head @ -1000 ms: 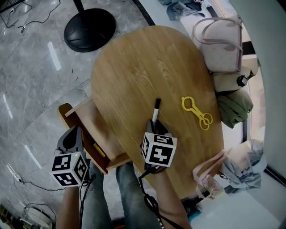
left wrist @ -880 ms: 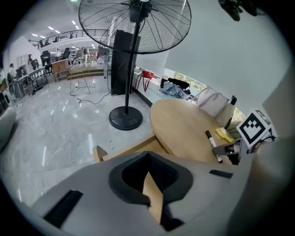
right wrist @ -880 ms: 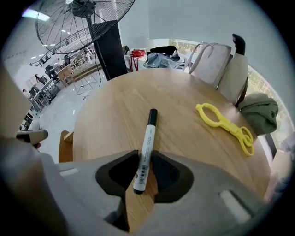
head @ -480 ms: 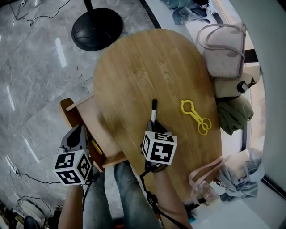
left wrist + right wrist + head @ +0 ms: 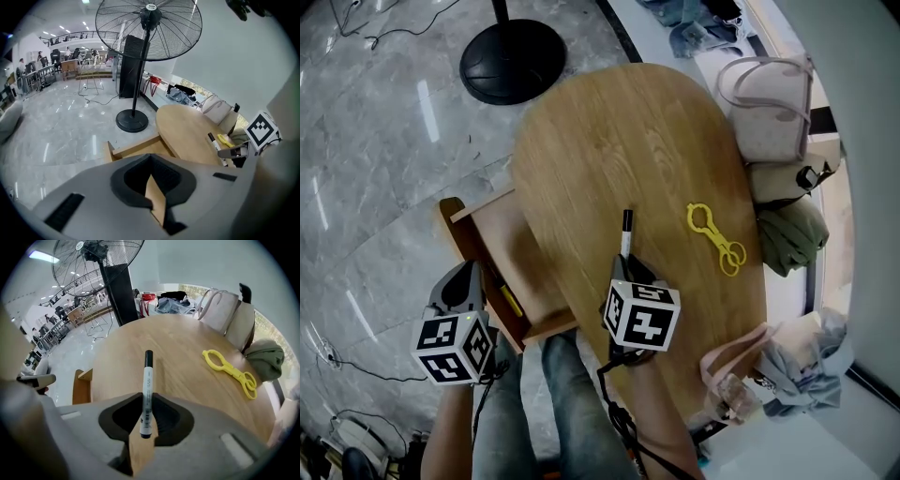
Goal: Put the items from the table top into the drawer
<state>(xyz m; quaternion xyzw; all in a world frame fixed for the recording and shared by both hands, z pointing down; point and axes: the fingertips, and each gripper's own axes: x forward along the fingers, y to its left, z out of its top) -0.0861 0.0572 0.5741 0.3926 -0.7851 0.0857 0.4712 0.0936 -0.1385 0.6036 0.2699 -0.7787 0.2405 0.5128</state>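
Raised a little off the table point(image 5: 609, 141) since a second ago, the marker point(image 5: 146, 380) is now carried clamped in the right gripper point(image 5: 146, 423).

Nearest, the left gripper point(image 5: 151, 180) is held beside the open drawer point(image 5: 473, 208), its tips drawn together on nothing. The right gripper's jaws have just been closing and are pressed on the marker's lower barrel, with the black-capped end projecting ahead over the wood. A thin shadow beside the marker suggests it is clear of the surface. One slim yellow item point(image 5: 507, 302) is seen already lying in the drawer, so part of the job is judged done. The marker has yet to be carried across and let go there. Farther off, the yellow tongs point(image 5: 714, 237) are left untouched on the table, well apart from the drawer and placed as before.
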